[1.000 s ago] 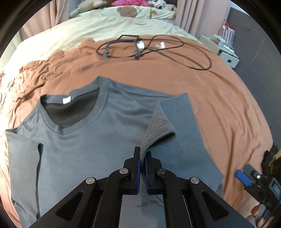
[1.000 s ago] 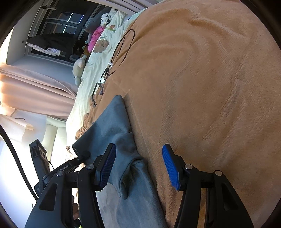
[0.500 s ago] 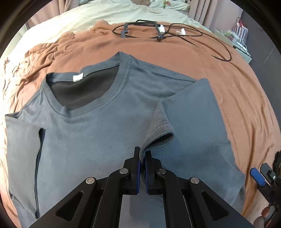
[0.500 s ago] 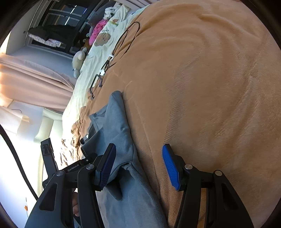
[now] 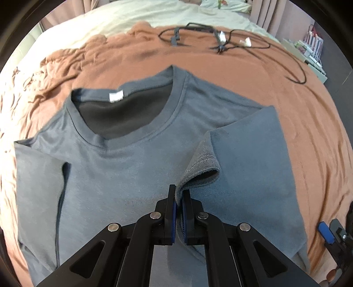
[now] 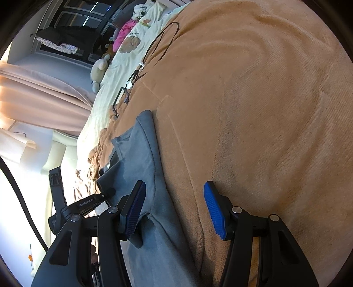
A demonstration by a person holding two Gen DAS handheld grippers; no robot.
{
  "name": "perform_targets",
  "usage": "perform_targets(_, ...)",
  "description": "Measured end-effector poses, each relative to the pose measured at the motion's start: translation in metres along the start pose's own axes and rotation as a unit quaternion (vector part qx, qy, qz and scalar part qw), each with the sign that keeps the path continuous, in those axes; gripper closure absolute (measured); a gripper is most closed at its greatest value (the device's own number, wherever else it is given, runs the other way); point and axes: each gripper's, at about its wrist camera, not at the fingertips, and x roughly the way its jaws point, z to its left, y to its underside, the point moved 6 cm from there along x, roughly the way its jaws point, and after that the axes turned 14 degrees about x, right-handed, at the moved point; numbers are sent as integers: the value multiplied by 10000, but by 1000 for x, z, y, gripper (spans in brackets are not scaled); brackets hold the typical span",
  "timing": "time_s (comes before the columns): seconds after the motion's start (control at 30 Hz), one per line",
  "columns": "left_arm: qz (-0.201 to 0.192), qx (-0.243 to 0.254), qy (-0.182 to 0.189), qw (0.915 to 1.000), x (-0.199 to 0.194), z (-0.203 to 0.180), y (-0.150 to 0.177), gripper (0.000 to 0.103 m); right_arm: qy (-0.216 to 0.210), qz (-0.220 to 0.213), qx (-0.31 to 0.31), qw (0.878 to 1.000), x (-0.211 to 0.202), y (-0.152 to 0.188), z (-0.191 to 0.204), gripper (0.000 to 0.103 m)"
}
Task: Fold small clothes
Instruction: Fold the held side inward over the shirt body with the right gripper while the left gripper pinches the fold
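A grey-blue T-shirt (image 5: 123, 167) lies face up on a brown blanket (image 5: 286, 88), neck hole towards the far side. Its right sleeve (image 5: 201, 163) is folded in over the chest, and my left gripper (image 5: 179, 198) is shut on that sleeve's hem, holding it just above the shirt. The left sleeve lies folded in at the near left. In the right wrist view the same shirt (image 6: 145, 167) runs along the left, and my right gripper (image 6: 174, 205) stands open above its right edge with nothing between the blue pads. The right gripper's blue tip (image 5: 325, 231) shows at the lower right.
A black cable with white plugs (image 5: 220, 42) loops across the far part of the blanket. Beyond it lie cream bedding (image 5: 132, 19) and soft toys (image 6: 99, 68). A bedside shelf (image 5: 313, 57) stands at the far right. Curtains (image 6: 39, 97) hang on the left.
My left gripper has carried the pinched sleeve further over the chest, so the whole neckline now shows. The right gripper stayed open and shifted slightly along the shirt's edge.
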Motion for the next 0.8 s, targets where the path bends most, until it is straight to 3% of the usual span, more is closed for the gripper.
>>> perform_targets(0.33,-150,191,-52,9997,11,-3,-18,99,42,59,-240,9997,6,7,11,50)
perform_targets(0.6,-52,267,-38,9996,2,5,-3,75,224,200,-634,9975,16,19,25,50)
perform_targets(0.73,-69,55,84,9999,-6,13,7,75,235,226,-733,9968,9,23,31,50)
perform_targets(0.8,-76,56,111,9999,-11,13,13,75,39,309,-686,9972,4,24,34,50)
